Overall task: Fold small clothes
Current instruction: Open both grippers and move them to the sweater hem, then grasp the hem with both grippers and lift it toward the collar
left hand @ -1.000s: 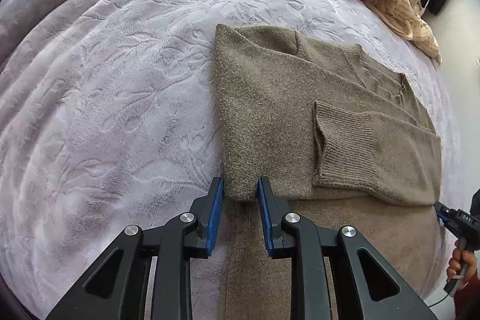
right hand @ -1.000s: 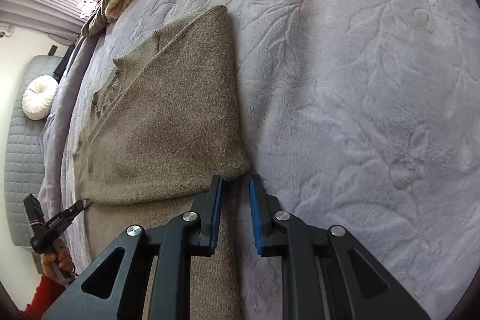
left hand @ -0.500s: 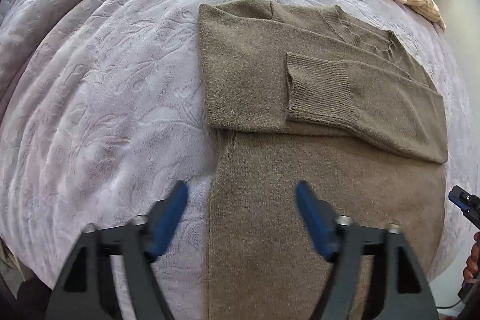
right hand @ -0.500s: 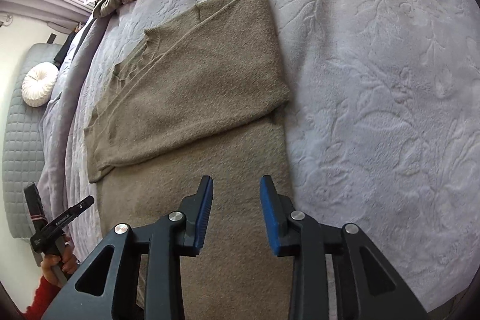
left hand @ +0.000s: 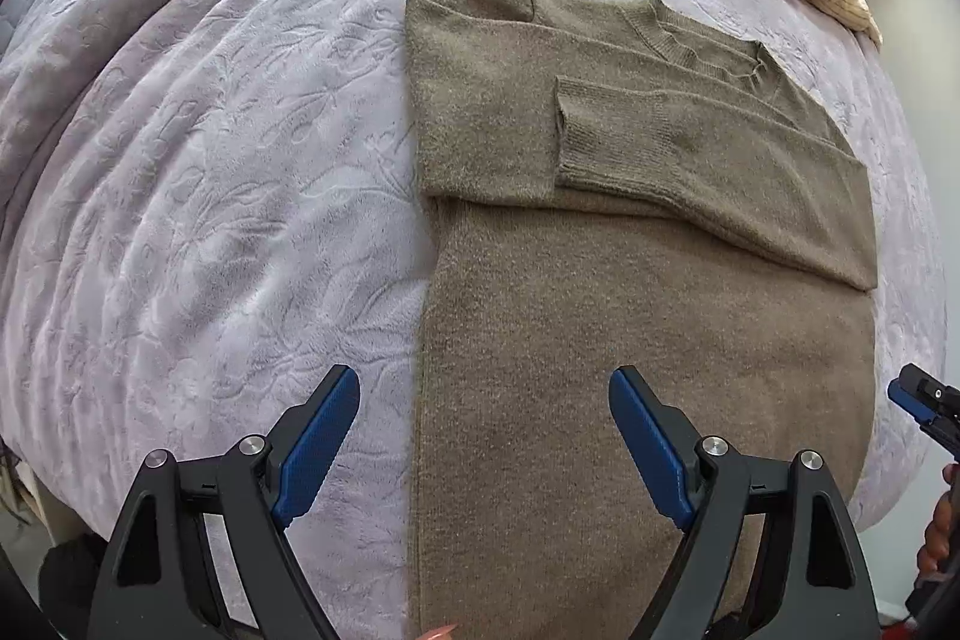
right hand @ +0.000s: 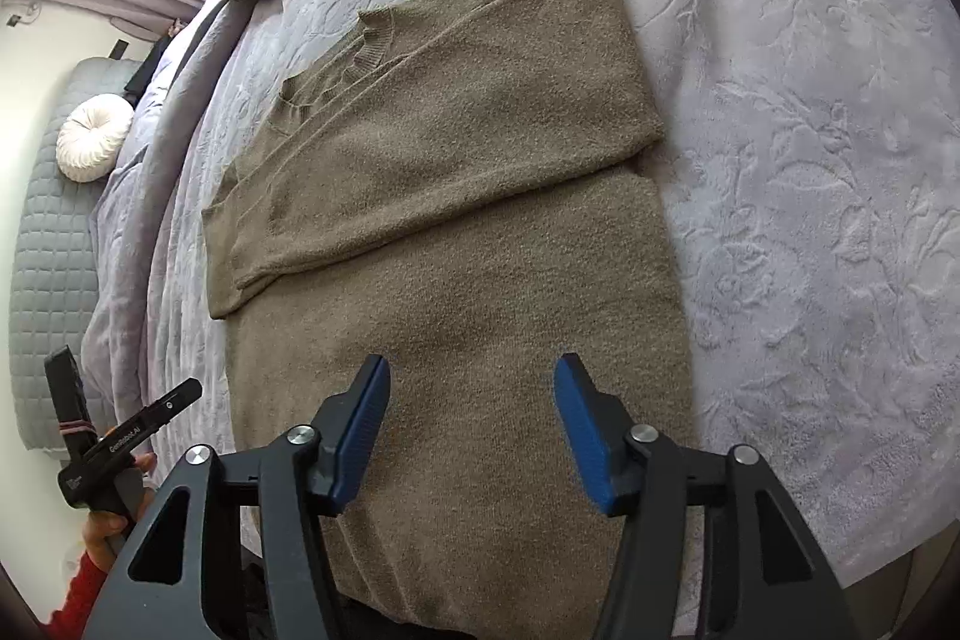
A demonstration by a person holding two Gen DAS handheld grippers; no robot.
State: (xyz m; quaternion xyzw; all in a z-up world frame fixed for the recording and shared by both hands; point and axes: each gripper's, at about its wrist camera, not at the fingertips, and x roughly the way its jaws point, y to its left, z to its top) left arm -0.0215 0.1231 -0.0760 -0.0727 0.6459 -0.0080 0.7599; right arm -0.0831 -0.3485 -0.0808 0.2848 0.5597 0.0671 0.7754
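- We held the left tool [left hand: 483, 445] spread wide and empty; the right tool [right hand: 471, 421] was opening, nothing between its pads.
- Both hung above the olive-brown knitted sweater [left hand: 648, 316], sleeves folded across, flat on the lilac embossed plush bedspread [left hand: 228, 172].
- Its lower half lay unfolded, with free bedspread either side.

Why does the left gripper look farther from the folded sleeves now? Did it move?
Yes. The left gripper backed away from the sweater's folded sleeves, and it is open.
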